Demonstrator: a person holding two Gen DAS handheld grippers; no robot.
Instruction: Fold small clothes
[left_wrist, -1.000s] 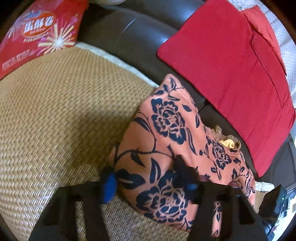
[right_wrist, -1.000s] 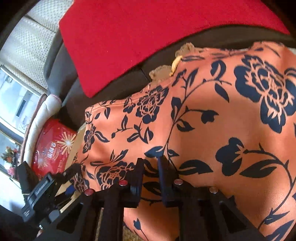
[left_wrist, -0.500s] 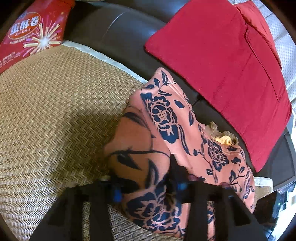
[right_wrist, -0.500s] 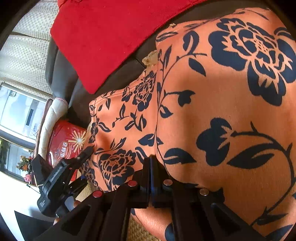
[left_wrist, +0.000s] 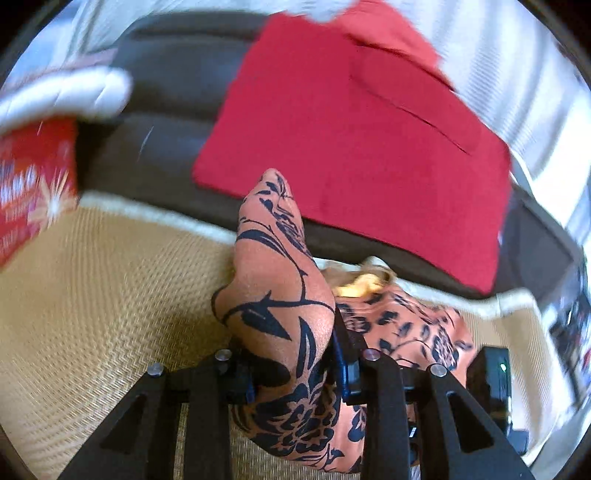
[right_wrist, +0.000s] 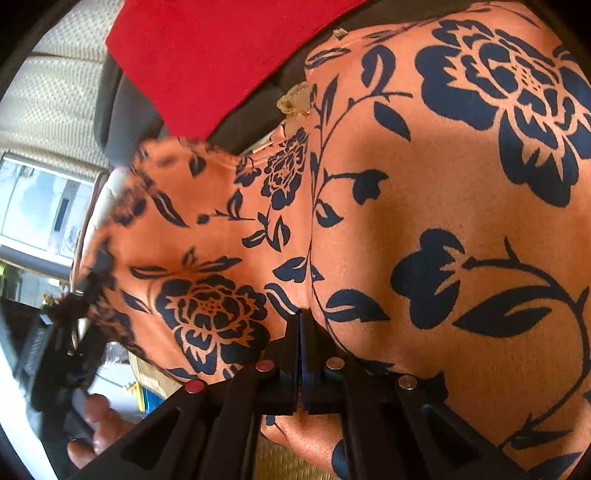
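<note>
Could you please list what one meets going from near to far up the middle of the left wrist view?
Left gripper → floral garment → dark sofa → red cushion

— What's the garment (left_wrist: 280, 306)?
— Orange cloth printed with navy roses and vines, a pale frilled trim (right_wrist: 295, 103) at its 12 o'clock edge.
— Lying flat?
— No. One bunched fold stands lifted off the woven mat, the rest draped toward 4 o'clock.
</note>
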